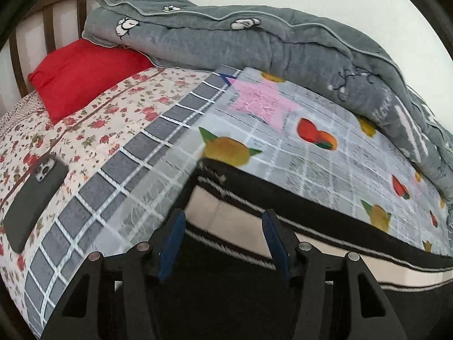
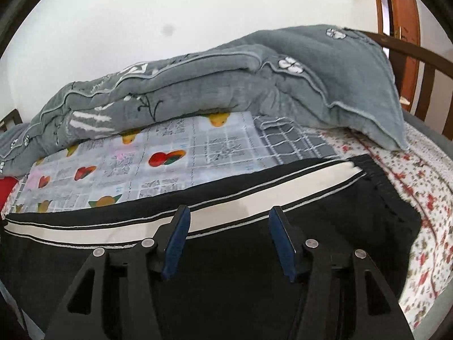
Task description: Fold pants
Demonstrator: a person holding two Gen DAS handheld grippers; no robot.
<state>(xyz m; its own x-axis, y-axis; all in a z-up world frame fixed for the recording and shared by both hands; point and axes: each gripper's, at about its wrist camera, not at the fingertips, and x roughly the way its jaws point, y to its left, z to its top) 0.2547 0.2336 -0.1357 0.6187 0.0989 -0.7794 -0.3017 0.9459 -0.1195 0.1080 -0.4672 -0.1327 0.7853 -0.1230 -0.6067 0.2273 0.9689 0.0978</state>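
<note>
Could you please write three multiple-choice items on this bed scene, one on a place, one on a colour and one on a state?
1. Where does the phone lie?
A. on the floral sheet
B. on the grey quilt
C. on the pants

2. What colour is the pillow?
A. blue
B. red
C. yellow

3. How do the jaws of the right hand-held gripper stand?
A. shut tight together
B. clamped on the quilt
C. apart, with nothing pinched

Key:
1 A, the phone rests on the floral sheet, left of the checked cloth.
2 B, it is plain red by the headboard.
3 C, a clear gap shows between them above the pants.
</note>
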